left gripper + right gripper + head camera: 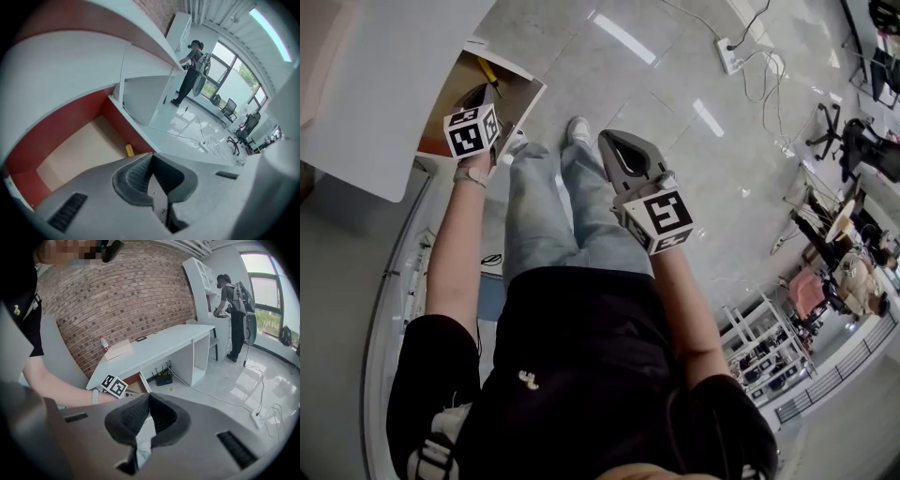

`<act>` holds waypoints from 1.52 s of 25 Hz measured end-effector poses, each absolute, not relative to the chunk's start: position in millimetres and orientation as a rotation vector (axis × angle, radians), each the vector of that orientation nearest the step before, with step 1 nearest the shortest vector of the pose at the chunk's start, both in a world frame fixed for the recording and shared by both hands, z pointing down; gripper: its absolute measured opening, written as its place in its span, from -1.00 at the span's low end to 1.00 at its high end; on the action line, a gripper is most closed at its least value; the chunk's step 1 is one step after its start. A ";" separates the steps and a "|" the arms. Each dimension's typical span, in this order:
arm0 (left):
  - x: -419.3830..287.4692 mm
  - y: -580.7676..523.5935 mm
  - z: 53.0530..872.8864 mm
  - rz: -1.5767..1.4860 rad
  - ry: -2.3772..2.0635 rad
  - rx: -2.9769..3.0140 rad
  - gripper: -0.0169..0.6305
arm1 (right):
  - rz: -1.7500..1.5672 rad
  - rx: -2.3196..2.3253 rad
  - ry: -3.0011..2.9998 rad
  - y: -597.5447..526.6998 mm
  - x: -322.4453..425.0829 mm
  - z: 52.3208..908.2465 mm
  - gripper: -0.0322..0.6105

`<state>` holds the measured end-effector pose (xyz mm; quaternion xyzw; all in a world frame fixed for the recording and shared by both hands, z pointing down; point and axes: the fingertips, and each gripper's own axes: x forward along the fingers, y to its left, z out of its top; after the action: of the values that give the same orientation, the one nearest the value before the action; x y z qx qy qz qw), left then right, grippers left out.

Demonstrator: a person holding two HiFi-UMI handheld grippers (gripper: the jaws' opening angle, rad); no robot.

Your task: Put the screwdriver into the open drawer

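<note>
The drawer (528,90) stands open under the white desk, with red inner walls (56,124) and a tan bottom. The screwdriver's yellow handle (487,71) lies inside it, near the drawer's side wall; in the left gripper view the handle (129,150) shows just beyond the jaws, and the shaft is hidden. My left gripper (480,96) hovers over the drawer, shut with nothing between its jaws (151,157). My right gripper (615,142) hangs over the floor in front of the person's legs, shut and empty (149,397).
The white desk top (384,84) covers the drawer's far side. A power strip (729,54) with cables lies on the tiled floor, and an office chair (830,127) stands further off. Another person (233,310) works at a far white shelf. A router (164,378) sits under the desk.
</note>
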<state>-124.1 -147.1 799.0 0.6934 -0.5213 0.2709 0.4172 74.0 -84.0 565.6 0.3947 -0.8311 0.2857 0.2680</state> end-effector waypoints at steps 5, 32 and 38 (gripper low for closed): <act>-102.7 -149.0 727.8 0.598 -1.260 1.857 -0.94 | 0.736 1.078 -2.283 -86.6 73.5 540.4 -0.87; -86.8 -100.8 401.5 0.491 -1.431 2.298 -0.94 | 0.376 0.996 -2.605 -98.9 52.7 346.0 -0.87; -97.4 -89.0 351.6 0.433 -1.497 2.319 -0.94 | 0.310 0.992 -2.662 -104.3 54.2 312.8 -0.87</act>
<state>-97.4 -89.0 351.6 0.8175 -0.5276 0.1526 0.1732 54.2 -104.3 312.8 0.3436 -0.9222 0.1073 0.1416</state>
